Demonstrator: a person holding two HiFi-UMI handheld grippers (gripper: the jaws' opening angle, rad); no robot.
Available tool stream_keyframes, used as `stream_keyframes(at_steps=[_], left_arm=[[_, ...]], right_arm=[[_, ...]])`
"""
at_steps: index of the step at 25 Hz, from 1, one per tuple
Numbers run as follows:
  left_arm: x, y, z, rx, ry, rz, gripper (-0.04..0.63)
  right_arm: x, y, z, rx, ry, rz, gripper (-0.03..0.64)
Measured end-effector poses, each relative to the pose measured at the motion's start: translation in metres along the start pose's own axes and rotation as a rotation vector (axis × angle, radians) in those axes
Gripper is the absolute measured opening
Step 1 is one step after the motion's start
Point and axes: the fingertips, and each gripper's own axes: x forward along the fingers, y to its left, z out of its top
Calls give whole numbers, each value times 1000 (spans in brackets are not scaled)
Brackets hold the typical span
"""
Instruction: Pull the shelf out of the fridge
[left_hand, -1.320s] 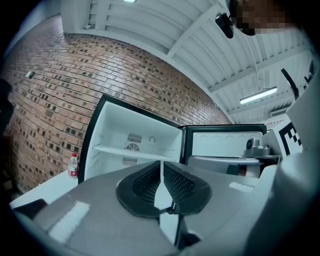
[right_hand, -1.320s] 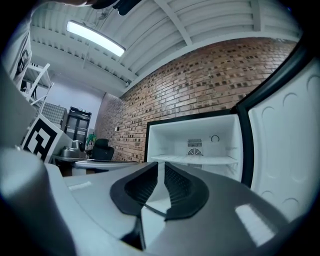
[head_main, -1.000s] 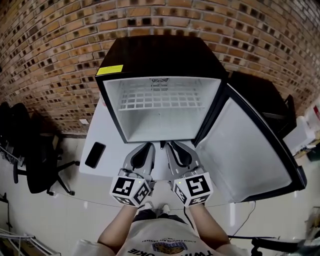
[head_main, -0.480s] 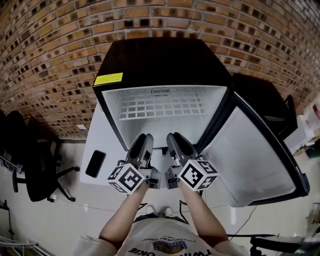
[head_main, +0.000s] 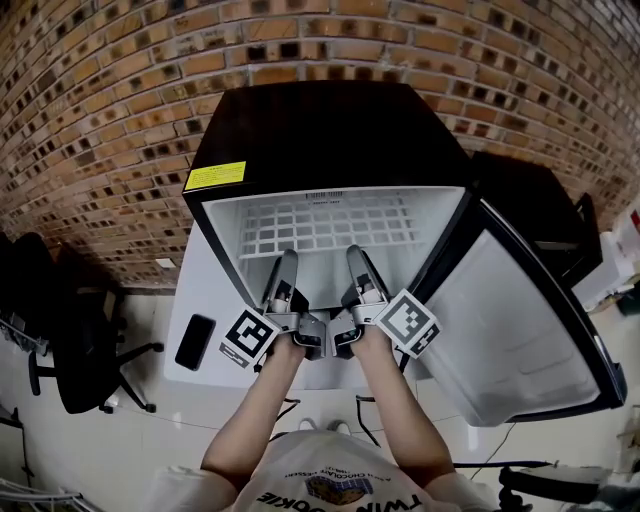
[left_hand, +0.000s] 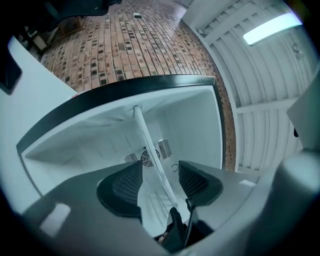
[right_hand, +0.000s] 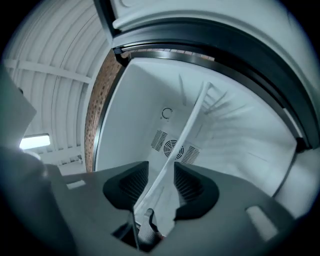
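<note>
The black mini fridge (head_main: 320, 130) stands open on a white table. Its white wire shelf (head_main: 325, 222) lies flat inside, in the upper part. My left gripper (head_main: 283, 272) and right gripper (head_main: 357, 262) reach side by side into the opening, at the shelf's front edge. In the left gripper view (left_hand: 157, 176) the jaws are opening, and the shelf's white front edge (left_hand: 150, 150) runs between the pads without touching them. The right gripper view (right_hand: 157, 182) shows the same: jaws opening, with the shelf's edge (right_hand: 182, 135) in the gap.
The fridge door (head_main: 520, 330) hangs open to the right. A black phone (head_main: 194, 341) lies on the white table (head_main: 205, 290) left of the fridge. Black office chairs (head_main: 70, 330) stand at the far left. A brick wall (head_main: 120, 90) is behind, and a dark cabinet (head_main: 535, 195) stands to the right.
Both grippers have moved forward from the table's front into the fridge opening, up to the shelf's front edge. Their jaws, shut before, now stand apart.
</note>
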Motion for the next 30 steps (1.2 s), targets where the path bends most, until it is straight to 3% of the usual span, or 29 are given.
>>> stream_keyframes(at_steps=[12, 15, 16, 18, 30], left_arm=[[36, 20, 27, -120, -116, 58, 201], [38, 24, 31, -125, -151, 85, 51], [39, 25, 31, -129, -157, 89, 40], [39, 25, 31, -140, -165, 91, 38], [36, 27, 30, -204, -144, 153, 25]], right_arm=[[36, -32, 27, 152, -66, -61, 166], [41, -39, 32, 175, -80, -88, 124], [42, -40, 33, 178, -85, -91, 88], [43, -39, 35, 179, -95, -89, 57], [39, -40, 33, 250, -101, -128, 45]])
